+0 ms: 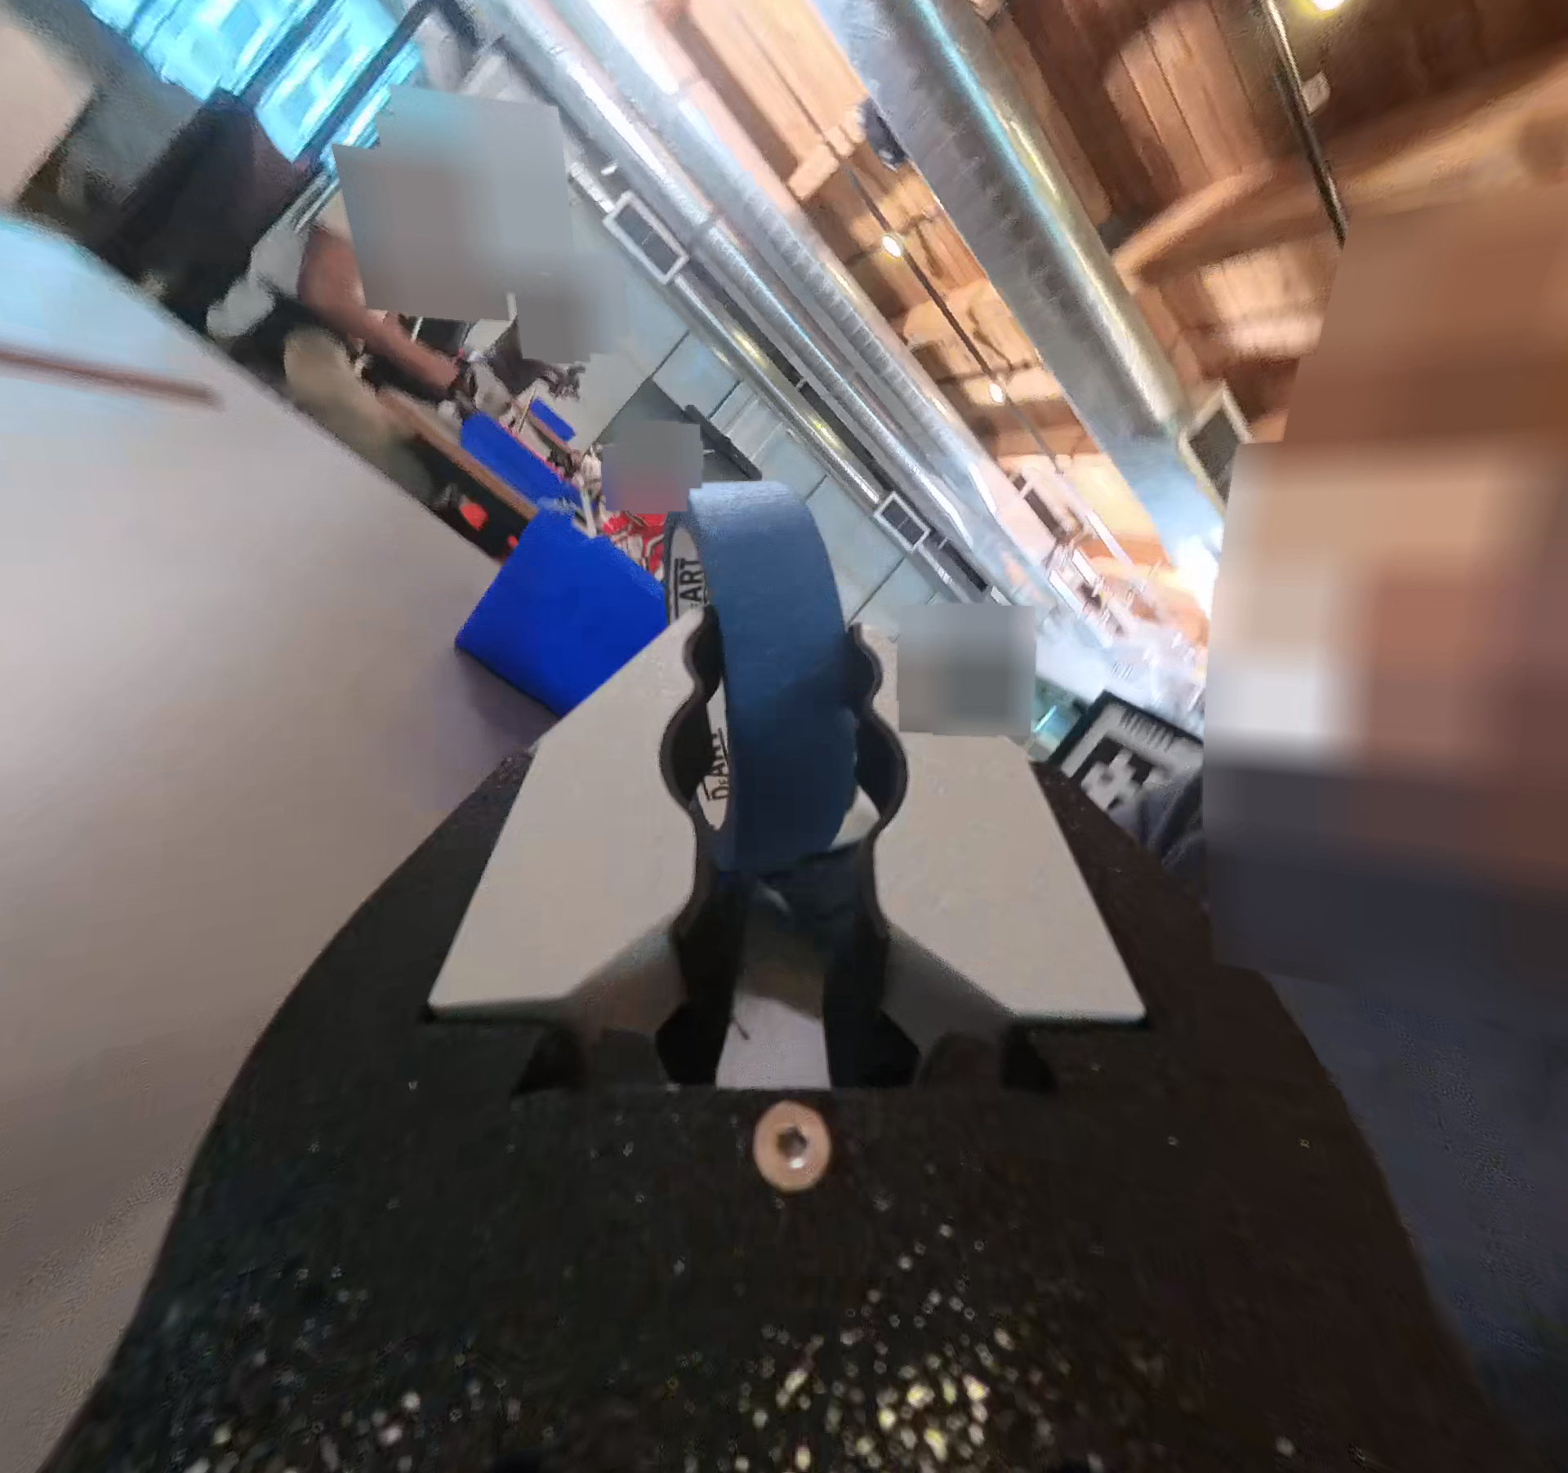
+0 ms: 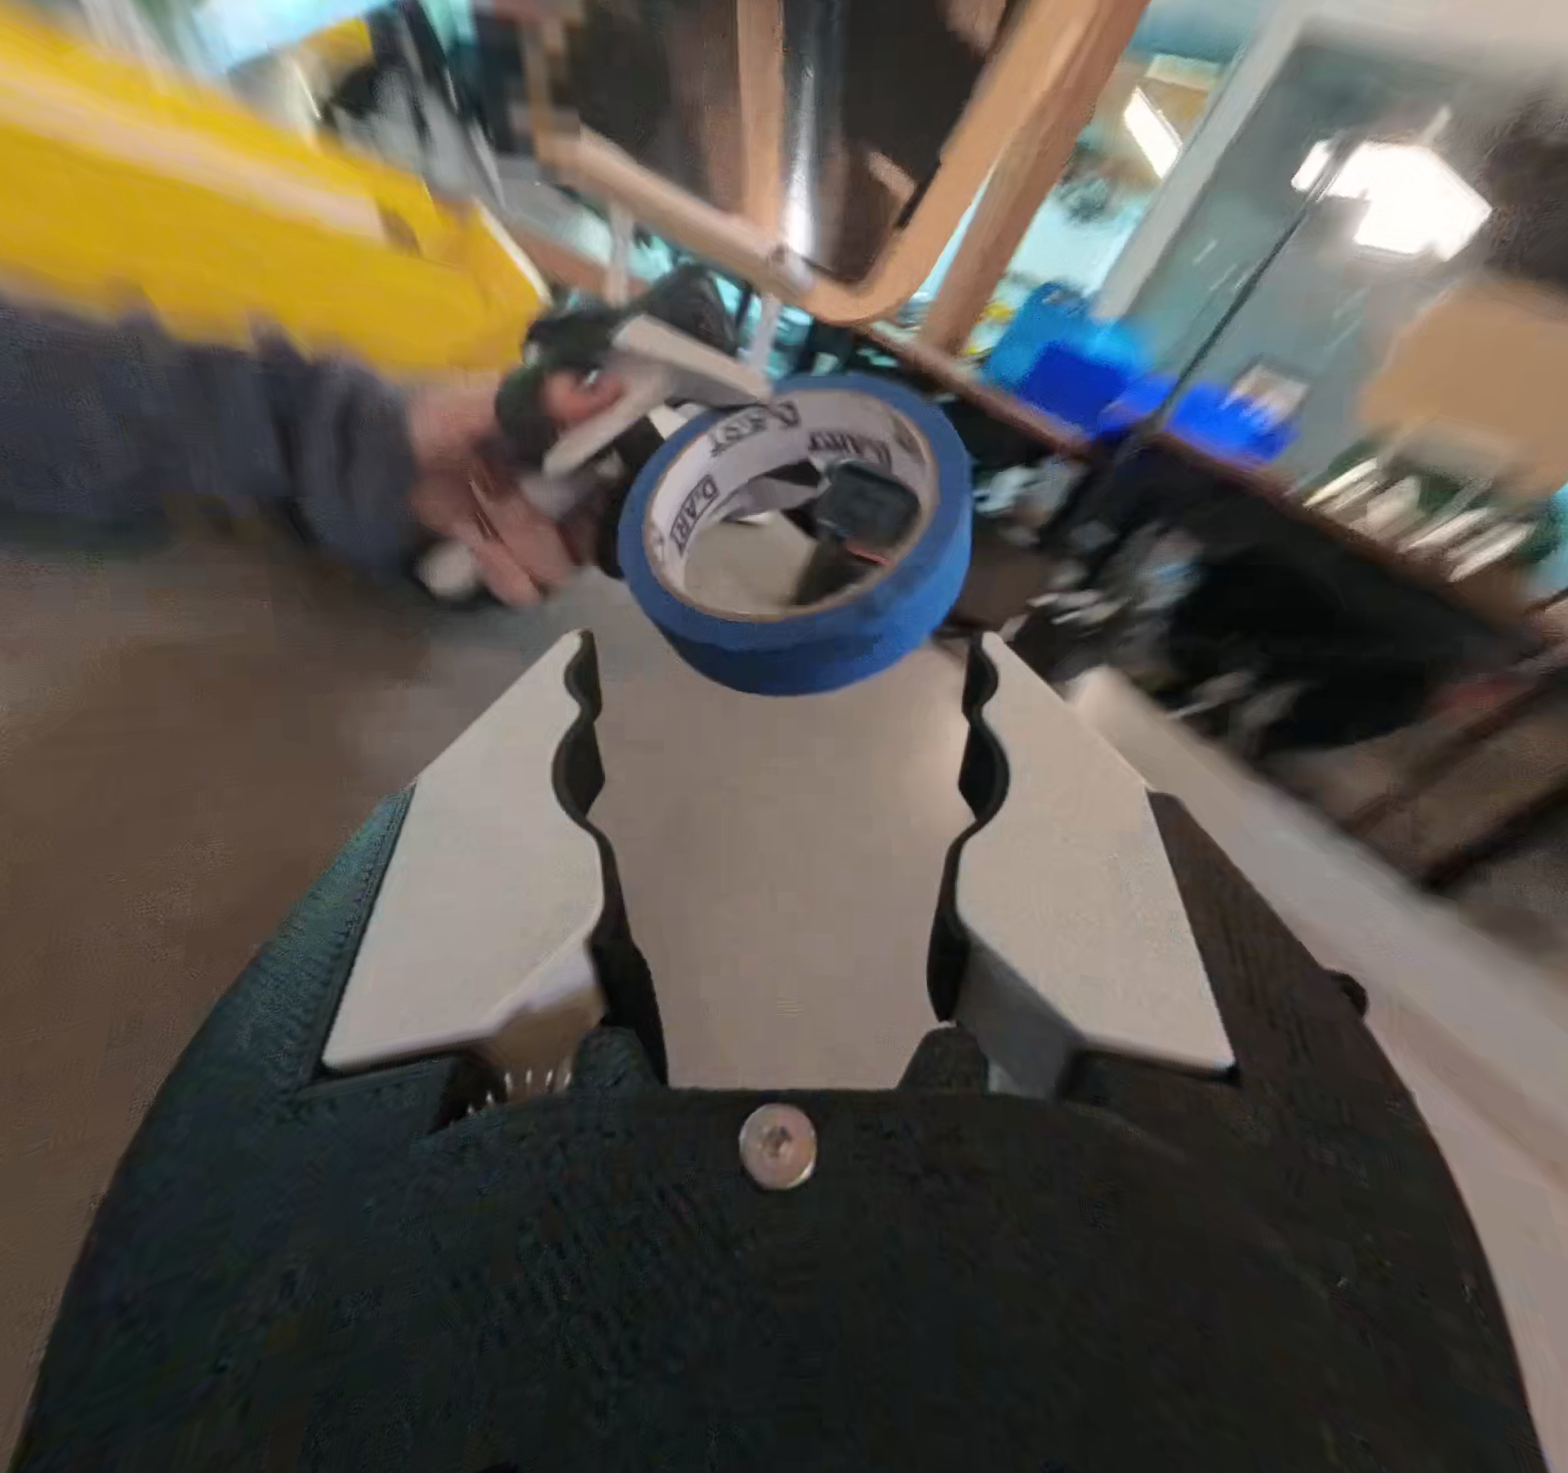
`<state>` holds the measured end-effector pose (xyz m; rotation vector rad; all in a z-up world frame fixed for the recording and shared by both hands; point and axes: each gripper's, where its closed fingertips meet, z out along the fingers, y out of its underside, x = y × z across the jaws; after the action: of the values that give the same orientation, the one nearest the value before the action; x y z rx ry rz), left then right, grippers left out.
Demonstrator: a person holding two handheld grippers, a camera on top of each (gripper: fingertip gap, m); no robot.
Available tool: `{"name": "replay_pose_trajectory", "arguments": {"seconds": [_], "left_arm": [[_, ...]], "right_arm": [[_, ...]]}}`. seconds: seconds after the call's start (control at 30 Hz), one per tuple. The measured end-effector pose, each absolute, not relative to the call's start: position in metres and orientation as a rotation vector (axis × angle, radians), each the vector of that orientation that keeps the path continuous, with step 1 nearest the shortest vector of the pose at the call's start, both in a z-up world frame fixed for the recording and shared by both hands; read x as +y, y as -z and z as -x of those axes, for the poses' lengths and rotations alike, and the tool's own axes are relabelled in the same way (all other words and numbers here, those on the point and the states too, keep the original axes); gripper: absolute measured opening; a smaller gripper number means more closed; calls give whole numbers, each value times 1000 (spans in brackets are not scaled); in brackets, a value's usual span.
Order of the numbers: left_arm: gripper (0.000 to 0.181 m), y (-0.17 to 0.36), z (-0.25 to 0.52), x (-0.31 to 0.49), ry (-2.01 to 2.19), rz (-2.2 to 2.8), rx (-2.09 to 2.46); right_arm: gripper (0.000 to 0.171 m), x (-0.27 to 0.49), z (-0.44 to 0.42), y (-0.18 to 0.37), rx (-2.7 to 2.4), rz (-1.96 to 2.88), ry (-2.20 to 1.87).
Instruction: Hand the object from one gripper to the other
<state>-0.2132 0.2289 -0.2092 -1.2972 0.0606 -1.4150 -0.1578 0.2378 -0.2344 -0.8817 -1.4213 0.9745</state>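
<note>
A roll of blue tape (image 1: 764, 584) with a white printed core stands on edge between my left gripper's (image 1: 781, 635) fingers, which are shut on its band. In the right wrist view the same roll (image 2: 848, 635) hangs in the air just beyond my right gripper (image 2: 782, 652), which is open and empty, with its fingertips just below the roll and apart from it. The left gripper (image 2: 679, 414) shows there at the roll's far left rim, held by a hand (image 2: 492, 491).
A blue box (image 1: 560, 626) sits on the white table (image 1: 170, 584) just left of the tape. A black and white marker board (image 1: 1128, 762) is at the right. A yellow object (image 2: 212, 202) and a dark sleeve (image 2: 212, 423) fill the left of the right wrist view.
</note>
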Motion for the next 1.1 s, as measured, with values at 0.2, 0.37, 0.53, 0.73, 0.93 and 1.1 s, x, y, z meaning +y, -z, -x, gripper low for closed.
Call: {"name": "replay_pose_trajectory", "arguments": {"seconds": [0.2, 0.37, 0.53, 0.73, 0.93, 1.1], "left_arm": [[27, 191, 186, 198, 1152, 1209, 462], [28, 206, 173, 201, 1130, 1279, 527], [26, 218, 174, 210, 1150, 1380, 472], [68, 232, 206, 244, 1358, 1495, 12], [86, 240, 212, 254, 1667, 1447, -309], [41, 245, 200, 255, 1766, 1450, -335]], "right_arm": [[78, 230, 148, 216, -1192, 1282, -2036], [55, 220, 150, 225, -1250, 1315, -2100], [27, 234, 152, 235, -1300, 1311, -1878], [27, 253, 153, 234, -1388, 988, -1125], [27, 246, 158, 237, -1451, 426, -188], [27, 235, 166, 241, -1447, 255, 57]]}}
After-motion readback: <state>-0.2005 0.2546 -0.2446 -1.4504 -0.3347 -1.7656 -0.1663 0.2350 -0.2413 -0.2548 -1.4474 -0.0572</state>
